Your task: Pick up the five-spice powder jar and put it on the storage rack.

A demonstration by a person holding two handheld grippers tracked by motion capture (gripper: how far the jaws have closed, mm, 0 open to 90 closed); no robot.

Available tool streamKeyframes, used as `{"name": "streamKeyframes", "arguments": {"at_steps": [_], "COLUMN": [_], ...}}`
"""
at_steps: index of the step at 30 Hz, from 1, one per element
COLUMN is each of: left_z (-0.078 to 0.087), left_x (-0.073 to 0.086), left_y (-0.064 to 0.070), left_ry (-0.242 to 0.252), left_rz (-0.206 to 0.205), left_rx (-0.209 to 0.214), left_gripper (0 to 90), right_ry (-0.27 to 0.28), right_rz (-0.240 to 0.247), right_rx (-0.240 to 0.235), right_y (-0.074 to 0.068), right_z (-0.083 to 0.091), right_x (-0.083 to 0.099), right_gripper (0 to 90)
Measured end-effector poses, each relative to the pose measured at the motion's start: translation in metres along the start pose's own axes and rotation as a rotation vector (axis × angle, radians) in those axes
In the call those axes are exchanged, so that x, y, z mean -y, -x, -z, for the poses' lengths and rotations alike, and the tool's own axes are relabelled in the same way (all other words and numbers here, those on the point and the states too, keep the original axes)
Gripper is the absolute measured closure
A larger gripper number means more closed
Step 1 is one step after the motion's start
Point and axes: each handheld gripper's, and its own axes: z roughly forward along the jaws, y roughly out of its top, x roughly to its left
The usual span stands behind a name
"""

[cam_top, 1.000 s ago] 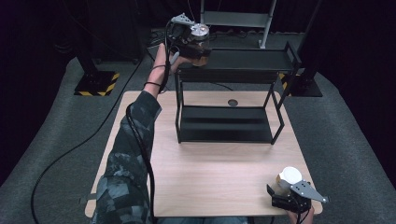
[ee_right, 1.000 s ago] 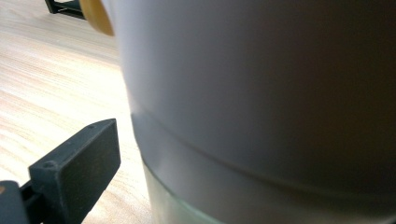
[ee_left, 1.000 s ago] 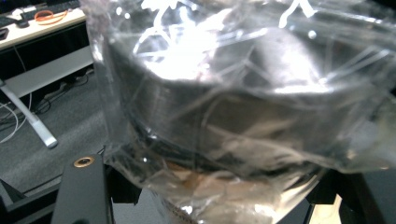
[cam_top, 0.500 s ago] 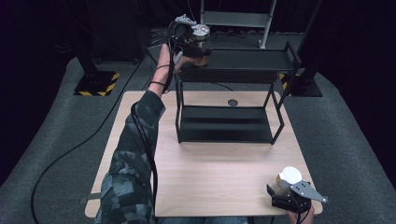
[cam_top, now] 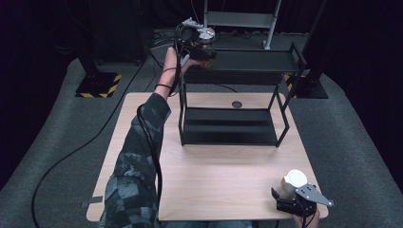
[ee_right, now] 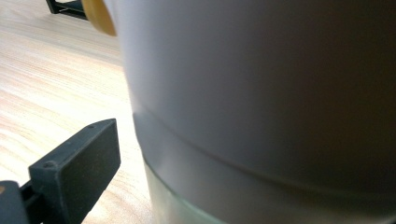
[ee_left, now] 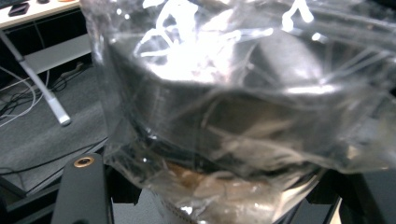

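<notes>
A dark round item wrapped in crinkled clear plastic (ee_left: 224, 107) is between the jaws of my left gripper (cam_top: 202, 50). I hold it raised at the left end of the top shelf of a black two-level rack (cam_top: 252, 61). One black finger (ee_left: 84, 191) shows below the wrap. The wrapped item (cam_top: 196, 55) looks brownish from above; whether it rests on the shelf I cannot tell. At the table's near right corner, my right gripper (cam_top: 288, 194) stands open around a white container (cam_top: 296, 178). Its finger (ee_right: 74, 168) is a small gap away from the container wall (ee_right: 261, 93).
The rack stands at the back middle of the wooden table (cam_top: 214, 175), its lower shelf (cam_top: 228, 126) bare. A small dark disc (cam_top: 236, 104) lies on the table behind it. A grey metal stand (cam_top: 240, 19) and a striped floor base (cam_top: 100, 85) lie beyond.
The left gripper with the wrapped item has edged slightly toward the top shelf. The right gripper and white container have not moved.
</notes>
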Motion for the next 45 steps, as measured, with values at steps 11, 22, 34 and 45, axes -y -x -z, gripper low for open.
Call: {"name": "streamKeyframes", "arguments": {"at_steps": [11,22,34,45], "left_z": [-0.001,-0.001,0.009,0.03], "left_x": [0.004,0.005,-0.003,-0.006], "left_y": [-0.002,0.004,0.007,0.009], "left_ry": [0.011,0.011,-0.024,-0.048], "left_rz": [0.046,0.053,0.032,-0.008], "left_rx": [0.001,-0.023,-0.028,-0.014], "left_gripper": [30.4,29.8,9.5,0.4], "right_ry": [0.001,0.0,-0.001,-0.005], "right_rz": [0.002,0.002,0.001,-0.001], "right_rx": [0.002,0.001,0.003,0.004], "right_y": [-0.001,0.0,-0.001,-0.001], "right_z": [0.0,0.0,0.0,0.0], "right_x": [0.0,0.0,0.0,-0.001], "right_gripper": [0.0,0.0,0.0,0.0]}}
